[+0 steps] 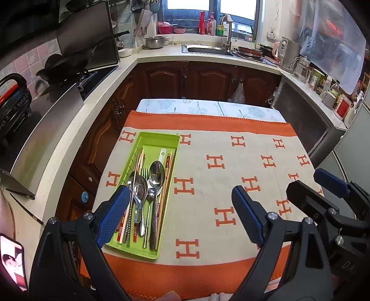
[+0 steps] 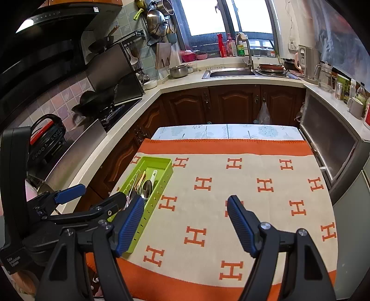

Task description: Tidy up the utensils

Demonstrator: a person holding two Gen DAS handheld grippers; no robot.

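Presently both tongs, left and right, gape empty beside the utensil tray.

We see a kitchen with a pale counter wrapping three sides above dark wooden cabinets. Bright daylight comes through the window behind the steel sink. A black wok sits on the stove at left, against pink tiles. An orange-bordered cloth covers the table.
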